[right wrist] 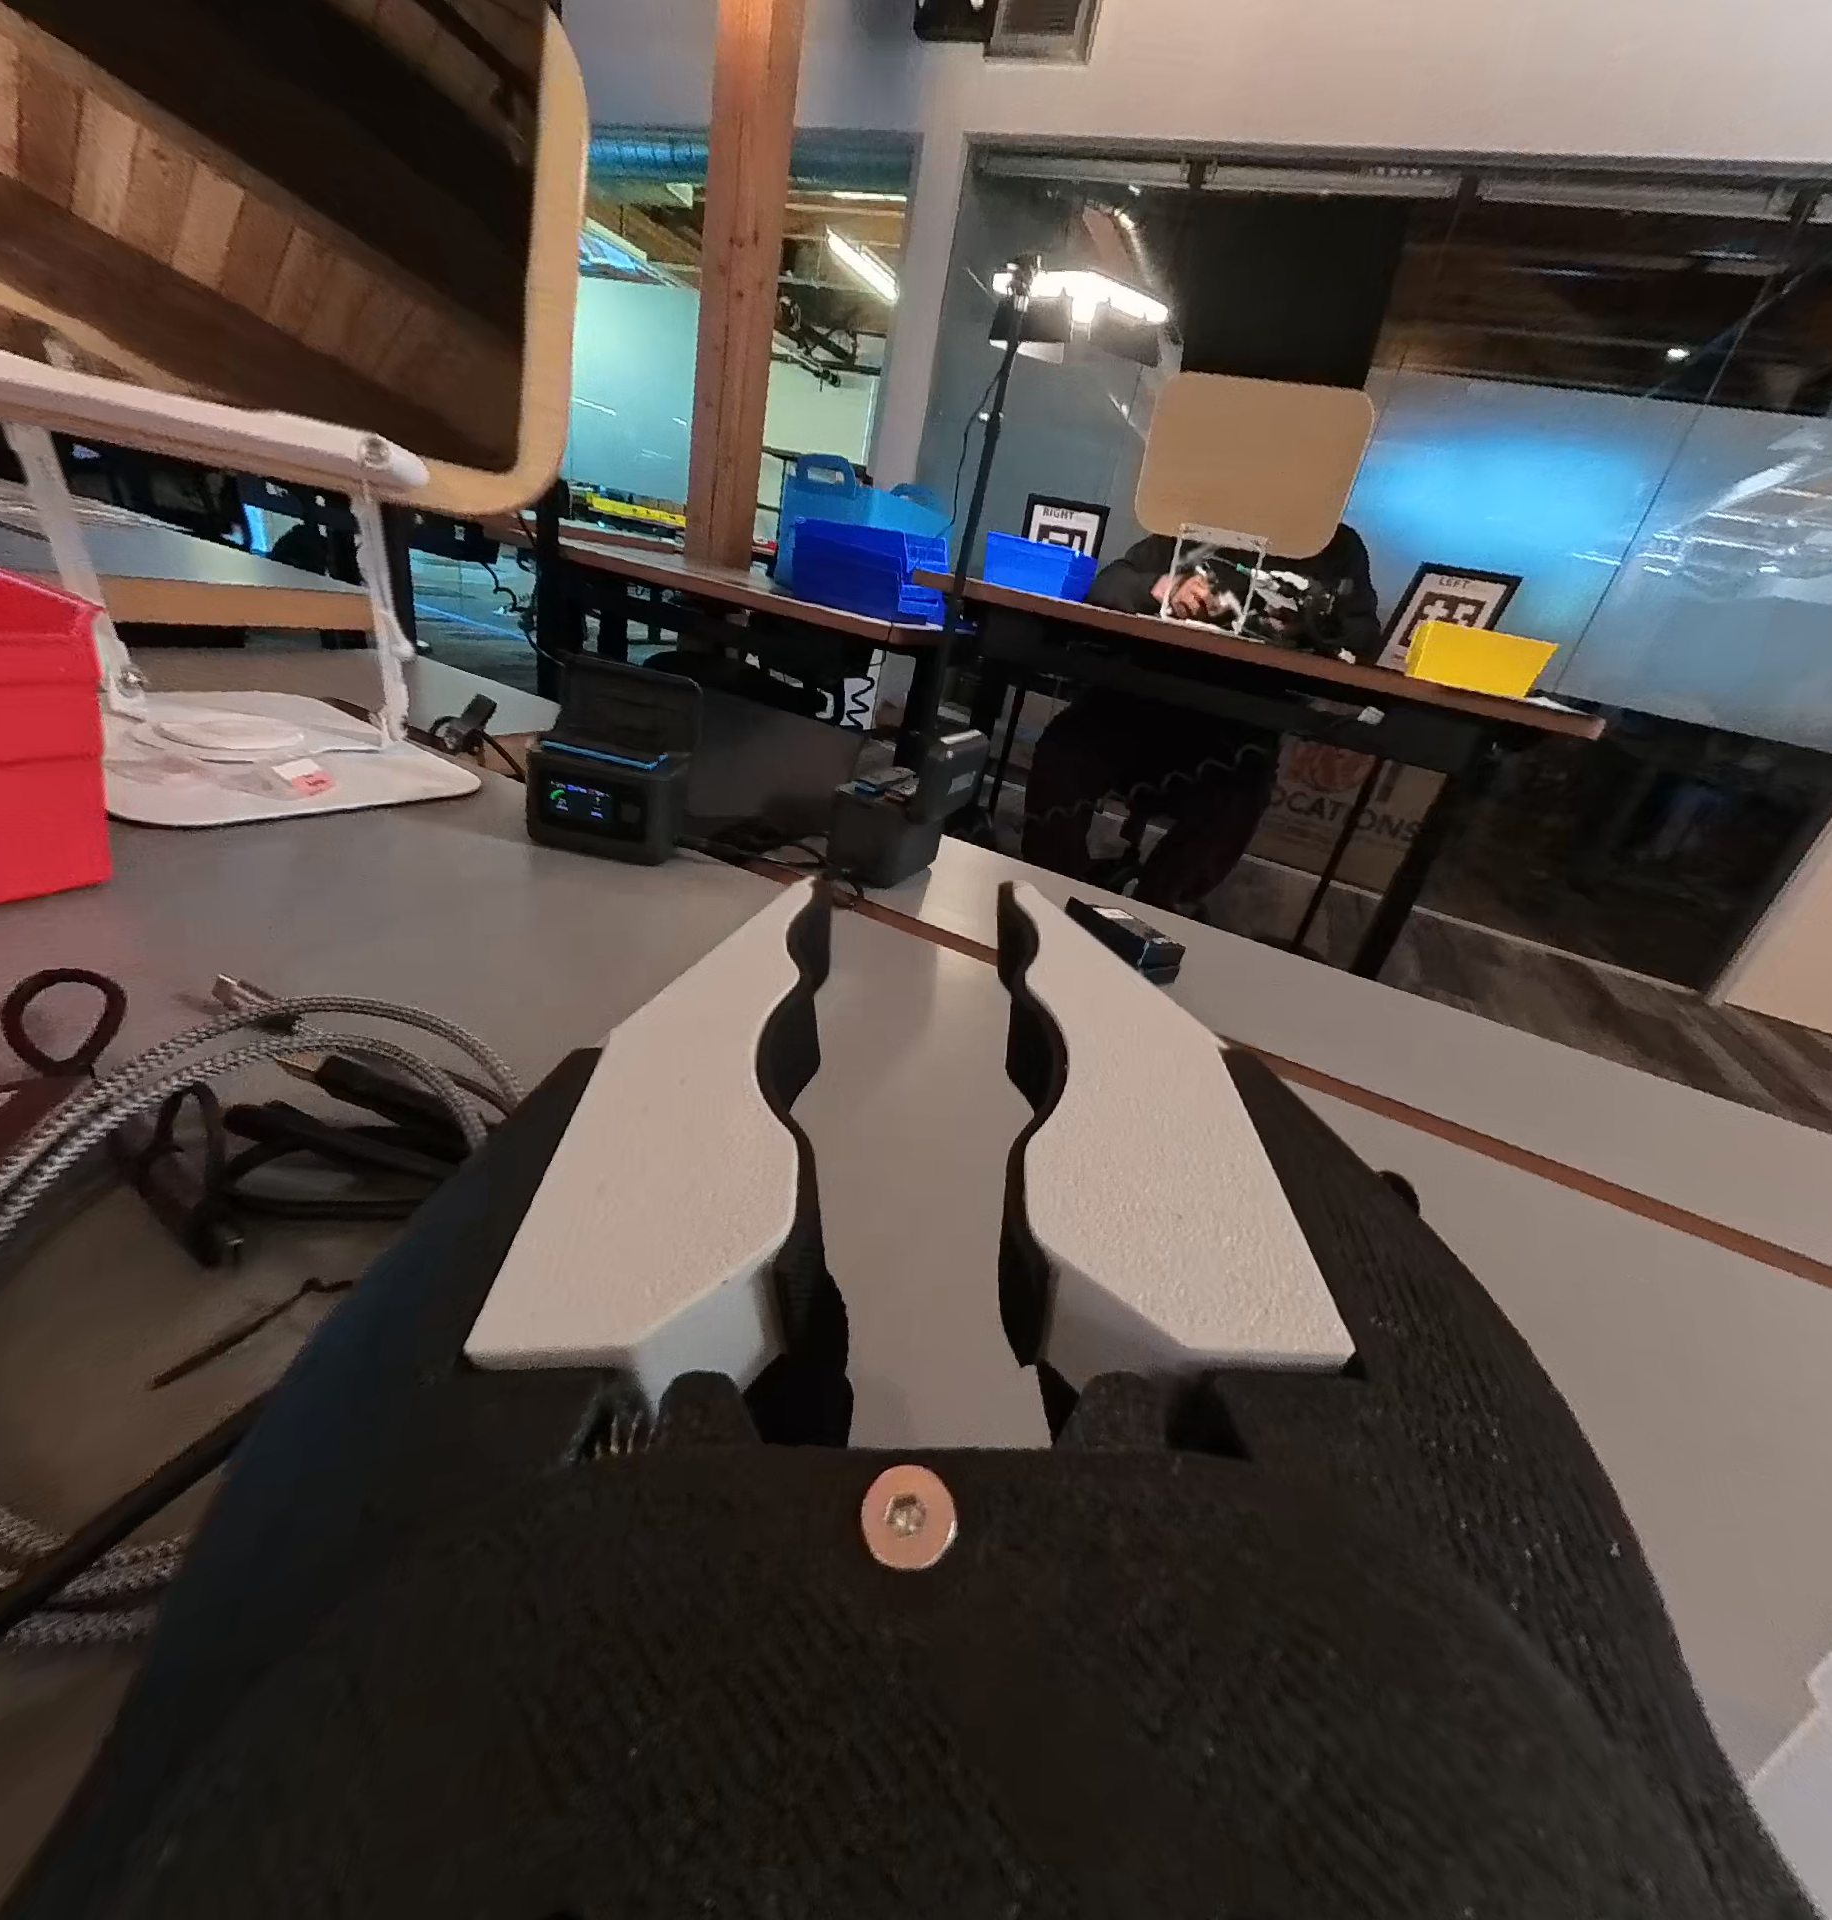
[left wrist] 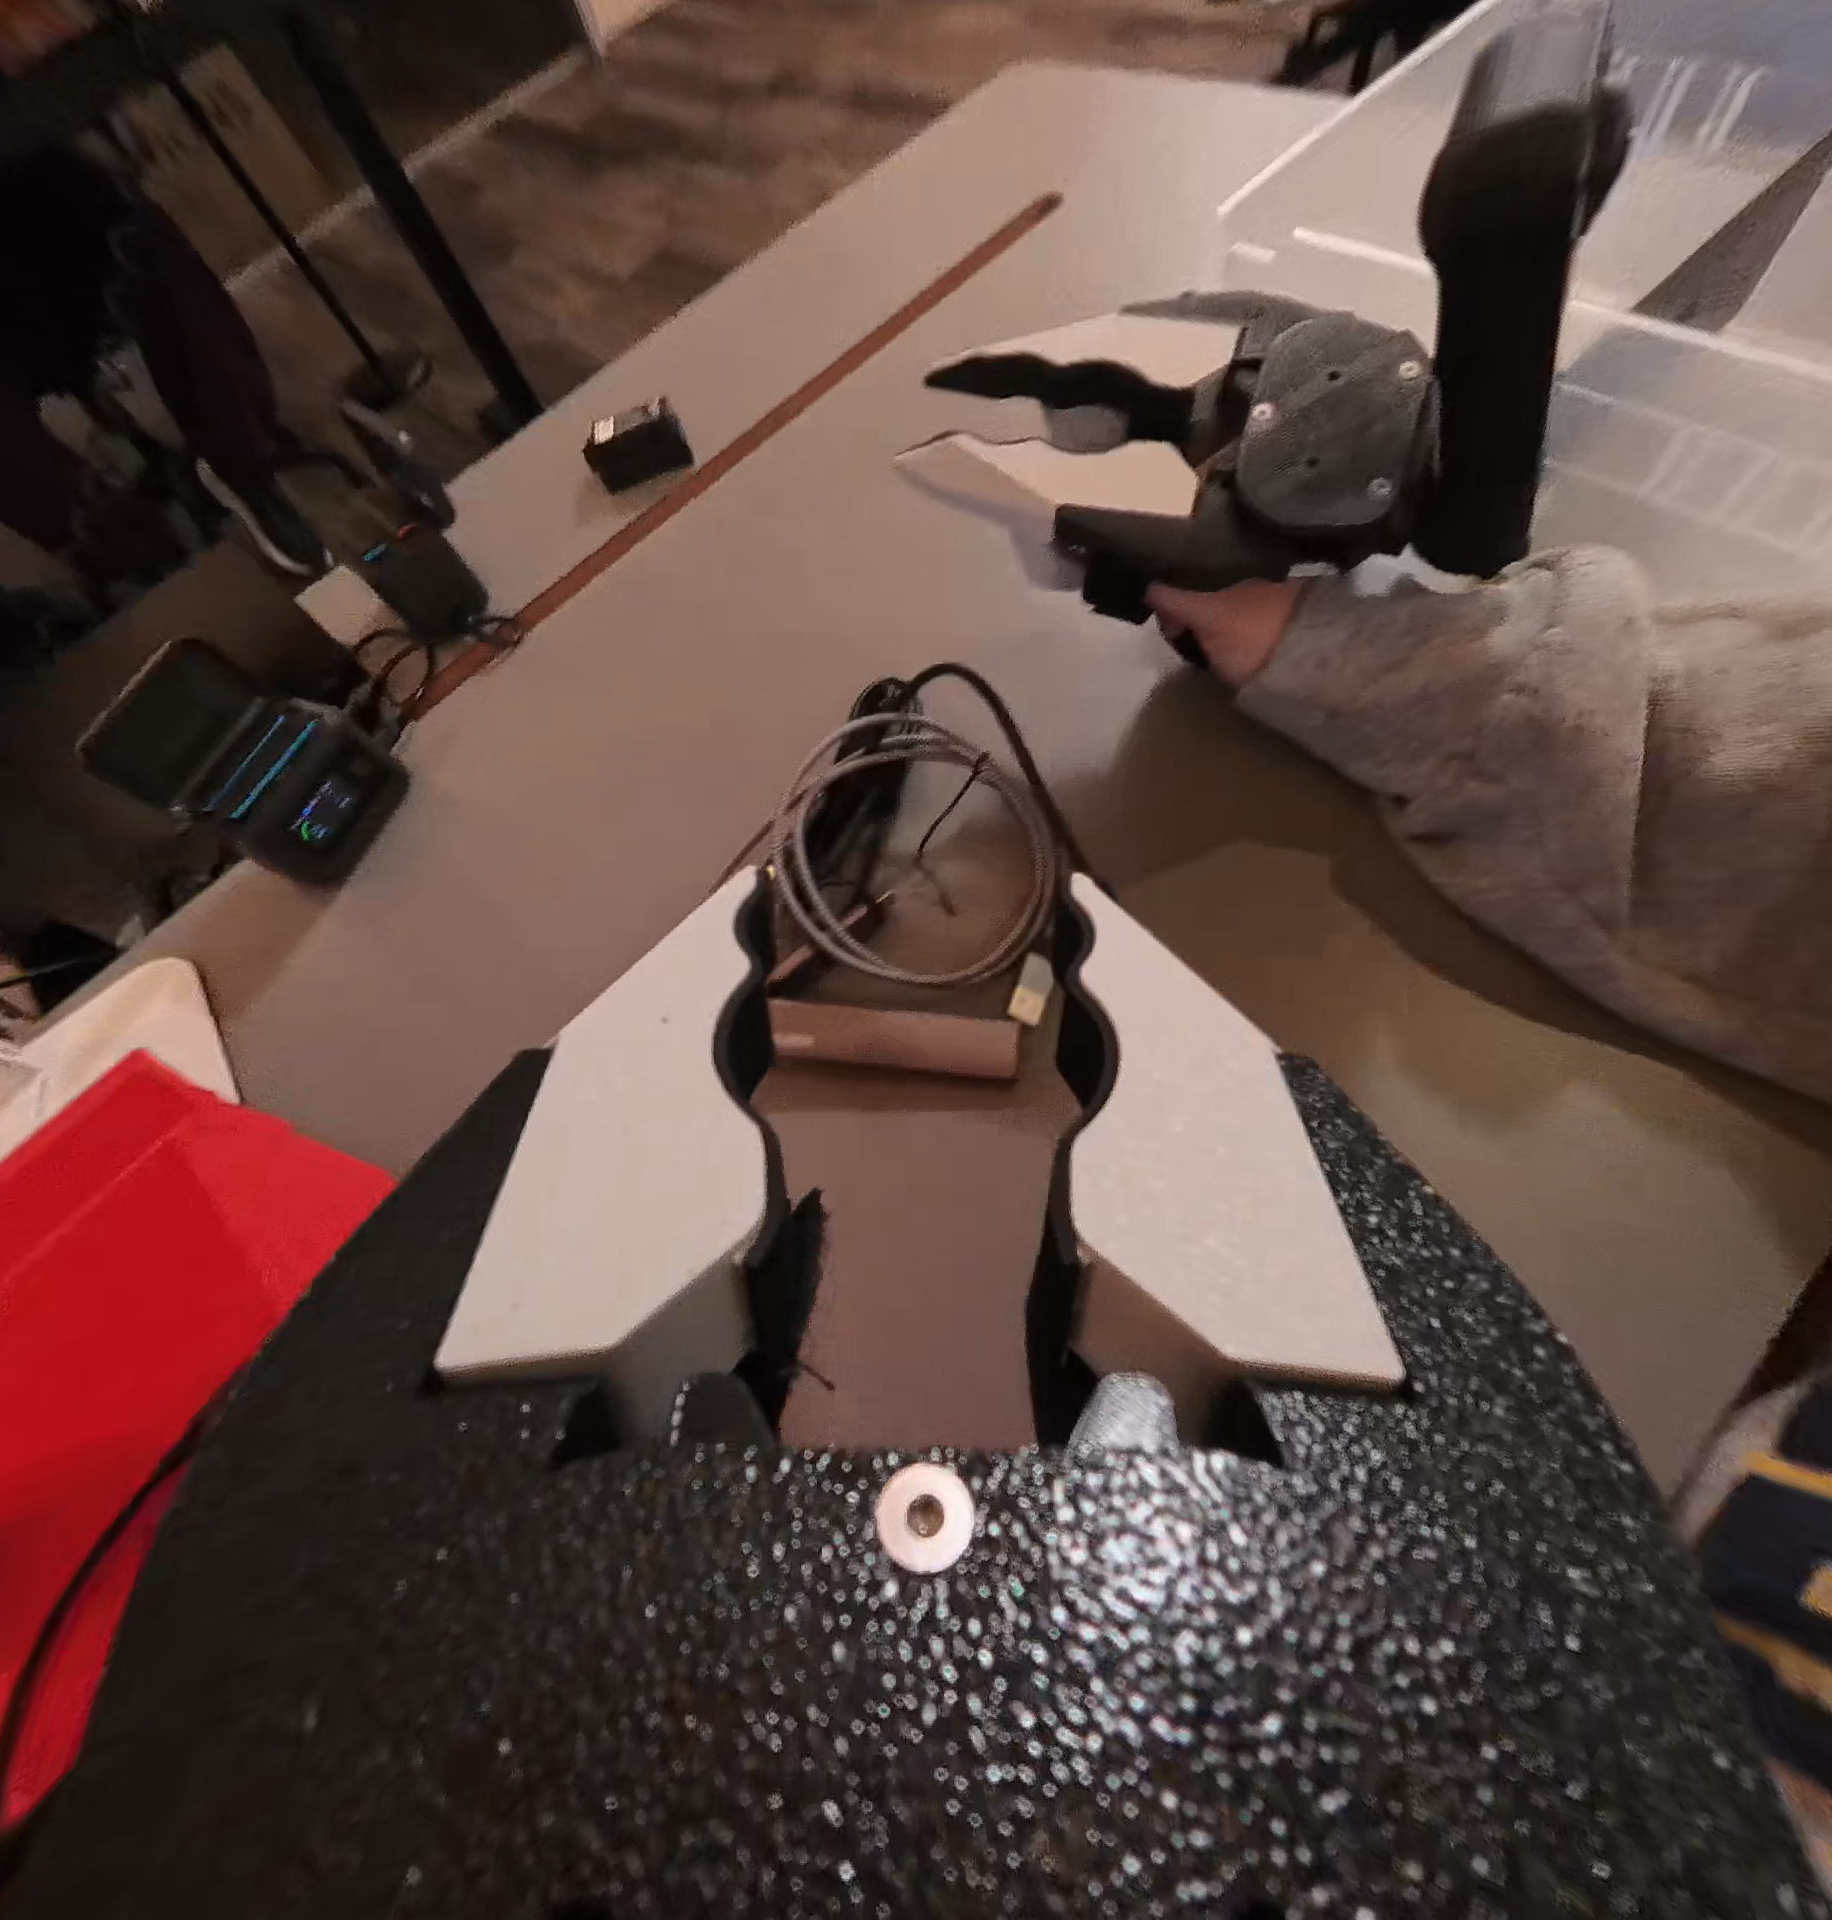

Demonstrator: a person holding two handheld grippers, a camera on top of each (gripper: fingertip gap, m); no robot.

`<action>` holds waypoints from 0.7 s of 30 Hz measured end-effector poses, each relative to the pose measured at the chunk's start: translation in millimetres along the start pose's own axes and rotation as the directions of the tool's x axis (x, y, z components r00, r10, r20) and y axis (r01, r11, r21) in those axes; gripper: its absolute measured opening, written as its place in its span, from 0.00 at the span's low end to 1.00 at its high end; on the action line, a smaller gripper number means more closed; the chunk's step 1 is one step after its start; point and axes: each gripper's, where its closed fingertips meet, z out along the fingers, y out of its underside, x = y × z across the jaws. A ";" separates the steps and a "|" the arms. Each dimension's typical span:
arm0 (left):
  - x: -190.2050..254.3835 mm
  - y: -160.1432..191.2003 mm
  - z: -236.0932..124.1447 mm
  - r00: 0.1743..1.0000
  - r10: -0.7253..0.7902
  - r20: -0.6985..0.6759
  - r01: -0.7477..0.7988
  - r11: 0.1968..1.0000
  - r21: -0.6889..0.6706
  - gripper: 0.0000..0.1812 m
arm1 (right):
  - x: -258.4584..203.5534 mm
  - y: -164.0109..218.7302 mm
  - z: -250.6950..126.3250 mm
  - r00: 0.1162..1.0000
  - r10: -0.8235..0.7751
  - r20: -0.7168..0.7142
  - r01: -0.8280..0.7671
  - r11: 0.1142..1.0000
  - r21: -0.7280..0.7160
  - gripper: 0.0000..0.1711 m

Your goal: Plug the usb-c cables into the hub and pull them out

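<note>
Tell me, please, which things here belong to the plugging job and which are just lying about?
Job: hub; braided cable; black cable; left gripper; right gripper.
Lying about: red bin; charging case; small black box.

Grey braided cable [left wrist: 922, 831], brownish-grey hub [left wrist: 896, 1044], red bin [right wrist: 24, 738], grey table [left wrist: 683, 644]

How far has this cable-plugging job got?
Barely begun. Nothing looks plugged in: the coiled cables lie loose behind the hub, one connector free. The left gripper hovers open over them; the right gripper is open and empty. All plugging and unplugging remains.
</note>
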 end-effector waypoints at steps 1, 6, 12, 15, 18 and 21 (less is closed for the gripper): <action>6.3 2.9 5.2 1.000 0.007 0.022 -0.007 0.999 0.033 0.28 | -1.0 -3.4 -1.8 1.000 0.001 0.003 -0.001 1.000 0.011 0.18; -12.2 26.5 36.4 0.979 -0.032 0.200 0.011 0.994 0.105 0.23 | -30.2 -48.6 -19.6 0.994 0.051 0.094 -0.057 0.996 0.070 0.27; -66.6 31.4 82.1 0.962 -0.134 0.238 0.102 0.984 0.144 0.20 | -97.9 -35.2 -27.4 0.918 0.017 0.397 0.033 0.992 -0.119 0.22; -95.0 26.9 98.6 0.949 -0.222 0.223 0.165 0.955 0.246 0.18 | -136.1 -7.7 -39.8 0.785 0.139 0.604 0.055 0.955 -0.291 0.18; -108.7 33.5 105.2 0.947 -0.249 0.205 0.186 0.941 0.284 0.16 | -162.5 15.8 -54.6 0.703 0.299 0.646 0.089 0.863 -0.497 0.14; -106.9 38.2 102.6 0.957 -0.191 0.220 0.122 0.949 0.291 0.15 | -179.8 32.7 -61.7 0.717 0.373 0.589 0.110 0.774 -0.624 0.16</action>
